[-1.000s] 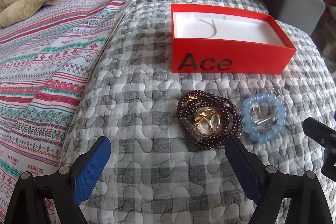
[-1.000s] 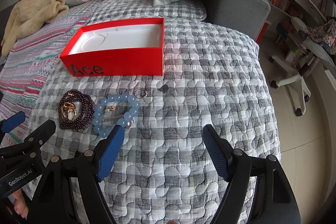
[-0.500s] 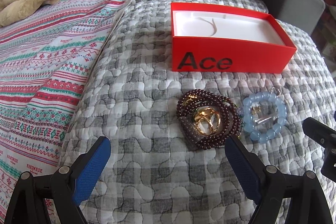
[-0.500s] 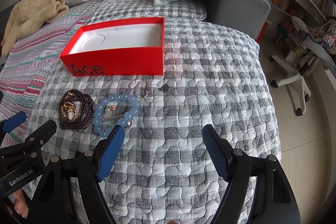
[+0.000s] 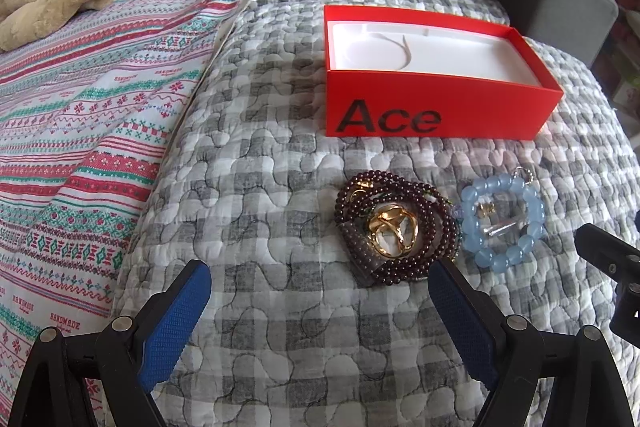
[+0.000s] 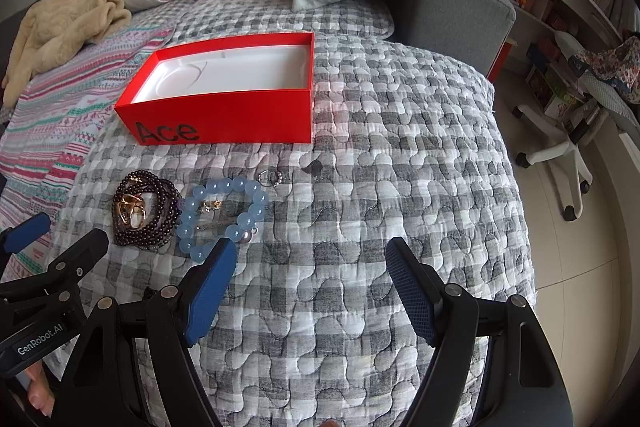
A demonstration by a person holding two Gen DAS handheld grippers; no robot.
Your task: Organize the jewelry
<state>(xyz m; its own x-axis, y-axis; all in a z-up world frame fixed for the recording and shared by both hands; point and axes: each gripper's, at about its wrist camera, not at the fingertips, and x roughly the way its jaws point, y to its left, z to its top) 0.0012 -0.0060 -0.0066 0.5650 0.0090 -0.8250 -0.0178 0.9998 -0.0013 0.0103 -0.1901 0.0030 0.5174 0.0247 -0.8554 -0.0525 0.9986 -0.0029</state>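
Progress: no piece boxed yet; all jewelry lies on the quilt.
Red box (image 5: 436, 115): open, white tray bare.
Dark bead strand (image 5: 394, 227): coiled around gold rings, before the box.
Blue bracelet (image 5: 502, 223): just beside it.
Left gripper (image 5: 320, 301): released, holding nothing.
Right gripper (image 6: 310, 281): released, holding nothing.

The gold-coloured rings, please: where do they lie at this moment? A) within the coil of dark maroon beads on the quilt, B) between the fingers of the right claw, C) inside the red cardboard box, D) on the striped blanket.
A: the gold-coloured rings rest inside the coil of dark maroon beads on the grey checked quilt, in front of the red cardboard box.
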